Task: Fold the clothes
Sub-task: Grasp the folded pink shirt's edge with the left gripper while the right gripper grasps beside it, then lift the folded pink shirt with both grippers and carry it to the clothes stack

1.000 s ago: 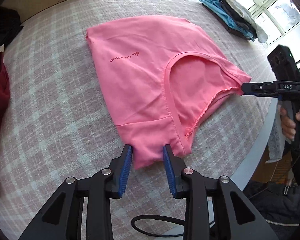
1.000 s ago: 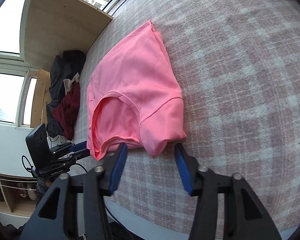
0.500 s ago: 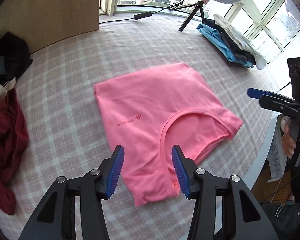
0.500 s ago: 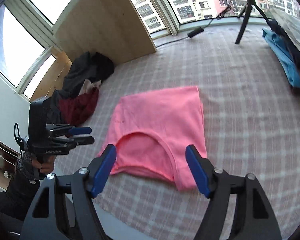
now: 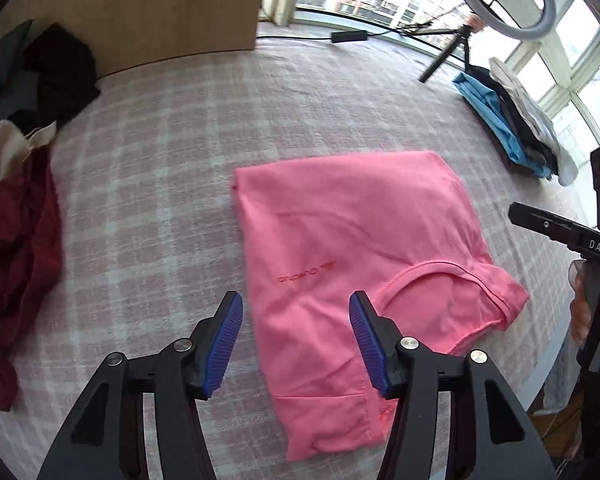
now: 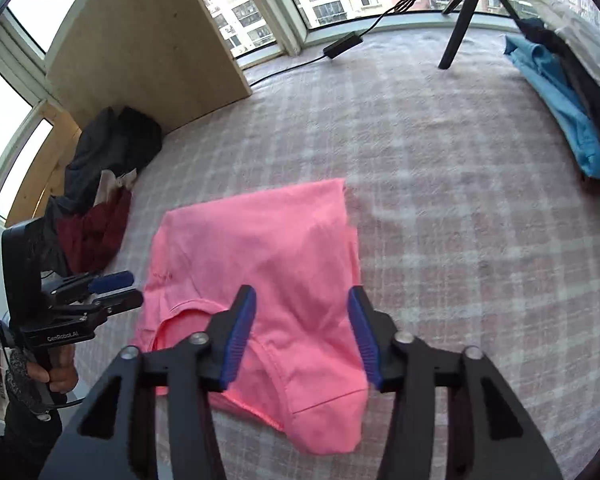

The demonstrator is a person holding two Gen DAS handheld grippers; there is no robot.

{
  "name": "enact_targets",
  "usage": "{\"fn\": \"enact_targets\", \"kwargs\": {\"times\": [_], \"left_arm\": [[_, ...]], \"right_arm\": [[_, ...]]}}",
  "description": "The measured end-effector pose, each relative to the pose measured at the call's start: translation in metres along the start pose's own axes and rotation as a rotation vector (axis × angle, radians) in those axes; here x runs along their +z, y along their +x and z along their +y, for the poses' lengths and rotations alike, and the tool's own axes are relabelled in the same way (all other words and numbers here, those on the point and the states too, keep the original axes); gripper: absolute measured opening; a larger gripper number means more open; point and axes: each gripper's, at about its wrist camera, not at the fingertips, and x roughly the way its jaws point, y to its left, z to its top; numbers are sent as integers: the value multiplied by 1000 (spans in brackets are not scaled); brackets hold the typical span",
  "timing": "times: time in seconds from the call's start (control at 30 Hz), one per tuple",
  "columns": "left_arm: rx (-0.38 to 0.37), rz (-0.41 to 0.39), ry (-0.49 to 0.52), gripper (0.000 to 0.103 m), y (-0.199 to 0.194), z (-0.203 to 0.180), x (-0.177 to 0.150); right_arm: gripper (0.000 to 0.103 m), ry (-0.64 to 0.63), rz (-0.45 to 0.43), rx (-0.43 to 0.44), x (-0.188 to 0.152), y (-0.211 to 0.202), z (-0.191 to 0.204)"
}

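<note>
Pink T-shirt (image 5: 356, 248) folded flat on checked tabletop (image 5: 172, 200), neckline nearest; left hand-held gripper (image 5: 296, 344) and right hand-held gripper (image 6: 302, 336) both wide, empty, raised above it, likely between folds.

We see a checked cloth (image 5: 180, 128) over the table, a ring light tripod (image 6: 460, 12) at its far edge, and a wooden board (image 6: 140, 48) at its far left corner.
</note>
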Motion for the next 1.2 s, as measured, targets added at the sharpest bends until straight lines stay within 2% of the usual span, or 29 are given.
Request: {"fn": "enact_targets", "kwargs": {"times": [0.13,0.23,0.3,0.33,0.37,0.43,0.5,0.63,0.8,0.83,0.87,0.9,0.97,1.0,1.03,1.07,1.1,1.13,1.17,1.2], "left_arm": [[-6,48,-82,53,18,11,2],[-17,55,-73,53,24,3,3],[-3,70,-59,53,27,-2,3],[8,73,-57,54,29,-4,2],[14,73,-55,55,31,-7,2],[19,74,-49,60,34,-13,2],[25,74,-53,66,36,-17,1],[59,64,-53,70,40,-27,-1],[117,62,38,67,46,-47,-8],[129,60,59,65,46,-50,-9],[133,60,77,60,47,-54,-10],[128,60,87,56,48,-58,-10],[106,61,95,42,48,-62,-10],[96,62,98,39,48,-64,-10],[78,66,95,32,47,-64,-10],[39,80,81,19,47,-64,-10],[-12,94,59,19,48,-64,-9],[-65,108,37,18,48,-63,-9],[-90,109,42,18,49,-65,-9],[-88,97,56,18,50,-68,-11]], "right_arm": [[57,19,84,-4,6,30,-8],[57,33,132,-2,4,50,-10],[57,65,149,35,3,58,-12],[61,69,126,45,2,58,-12],[70,68,116,53,1,60,-11],[79,46,93,78,-1,63,-9],[80,4,92,44,-4,66,-1],[81,-179,136,-128,-9,81,34],[81,-180,142,-168,-7,92,43],[76,-199,142,-173,-7,93,46],[62,-224,138,-169,-5,98,54],[53,-246,135,-157,-4,101,63],[34,-248,143,-125,-3,106,69],[33,-236,144,-115,-2,108,70],[31,-221,144,-100,-1,109,71],[29,-206,143,-84,-1,111,71],[29,-185,143,-59,1,112,71],[14,-151,156,3,2,114,69],[12,-92,187,104,5,118,64],[12,-62,198,156,3,122,65]]}}
